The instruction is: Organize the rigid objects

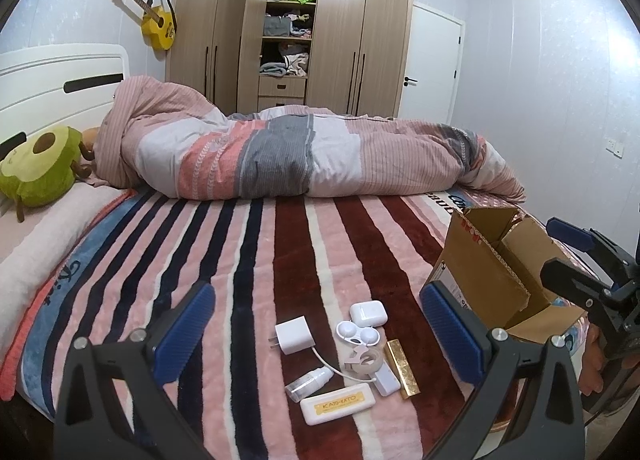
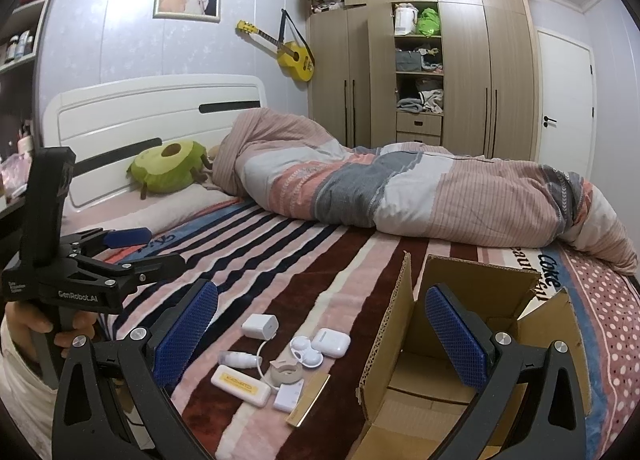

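Right wrist view shows nothing packed yet: the cardboard box [image 2: 460,340] stands open and seemingly empty on the bed [image 2: 300,260], the small items [image 2: 280,364] are clustered just left of it, and both the left gripper [image 1: 316,328] and right gripper [image 2: 320,328] are held with jaws spread, empty.

Both cameras sit low over the near edge of the bed [image 1: 256,244], looking forward between their own wide-set jaws toward the wardrobe [image 1: 288,23] on the far wall.

The left wrist view stands nearer the headboard [image 1: 60,75] end. The box [image 1: 492,272] falls at its right side, with the right gripper [image 1: 560,252] beyond it.

The right wrist view stands nearer the foot end, directly over the box [image 2: 472,340]. The left gripper [image 2: 156,248] appears at its left side.

Both views share the cluster of small items [image 1: 344,352] [image 2: 280,364], the box, the duvet [image 1: 280,155] and the wardrobe.
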